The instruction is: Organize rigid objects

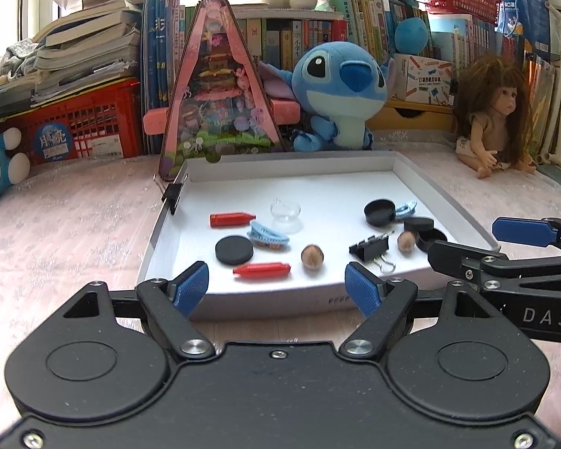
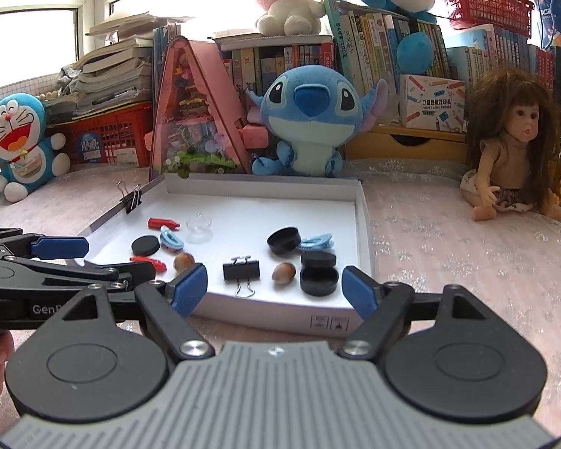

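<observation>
A white shallow box (image 1: 280,301) (image 2: 362,209) holds small rigid items: two red crayons (image 1: 261,270) (image 1: 231,218), a black disc (image 1: 234,249), two blue hair clips (image 1: 267,237) (image 2: 316,242), a clear cup (image 1: 285,212), two nuts (image 1: 312,256) (image 2: 283,272), a binder clip (image 1: 369,247) (image 2: 241,270) and black caps (image 2: 318,280). Another binder clip (image 2: 132,196) grips the box's left rim. My left gripper (image 1: 276,290) is open and empty at the box's near edge. My right gripper (image 2: 275,288) is open and empty at the near edge, further right.
Behind the box stand a pink triangular toy house (image 1: 217,86), a blue Stitch plush (image 1: 336,86), a doll (image 2: 512,142), a Doraemon plush (image 2: 18,142), red crates (image 1: 82,127) and rows of books. A pale lace cloth (image 1: 63,232) covers the table.
</observation>
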Action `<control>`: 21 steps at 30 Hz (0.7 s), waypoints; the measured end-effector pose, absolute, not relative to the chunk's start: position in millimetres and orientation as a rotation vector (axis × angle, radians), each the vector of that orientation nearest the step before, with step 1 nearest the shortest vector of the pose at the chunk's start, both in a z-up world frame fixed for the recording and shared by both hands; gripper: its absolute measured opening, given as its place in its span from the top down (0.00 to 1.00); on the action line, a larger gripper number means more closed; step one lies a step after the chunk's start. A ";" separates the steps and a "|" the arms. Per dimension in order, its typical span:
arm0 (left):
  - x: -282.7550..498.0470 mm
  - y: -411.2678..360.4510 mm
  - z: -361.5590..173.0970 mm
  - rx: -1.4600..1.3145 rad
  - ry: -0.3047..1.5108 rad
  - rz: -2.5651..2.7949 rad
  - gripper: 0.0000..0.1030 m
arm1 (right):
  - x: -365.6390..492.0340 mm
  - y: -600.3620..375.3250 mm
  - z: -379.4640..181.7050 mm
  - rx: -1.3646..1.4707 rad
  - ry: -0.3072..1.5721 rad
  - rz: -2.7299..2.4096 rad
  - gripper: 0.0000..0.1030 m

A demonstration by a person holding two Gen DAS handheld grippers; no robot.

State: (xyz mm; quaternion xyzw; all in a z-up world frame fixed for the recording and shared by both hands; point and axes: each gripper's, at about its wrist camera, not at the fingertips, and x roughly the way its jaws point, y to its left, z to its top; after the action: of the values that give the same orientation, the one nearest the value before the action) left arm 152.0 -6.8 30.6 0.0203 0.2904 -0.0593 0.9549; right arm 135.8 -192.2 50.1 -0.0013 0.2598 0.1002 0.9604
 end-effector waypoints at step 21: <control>136.2 10.8 7.6 0.040 0.645 -0.081 0.24 | 123.5 -195.5 35.0 0.010 0.583 0.184 0.14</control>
State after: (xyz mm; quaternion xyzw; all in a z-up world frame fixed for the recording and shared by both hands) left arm 136.2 10.8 7.6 0.0196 0.3169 -0.0399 0.9474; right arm 123.5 -195.5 35.0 0.0050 0.2869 0.0903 0.9537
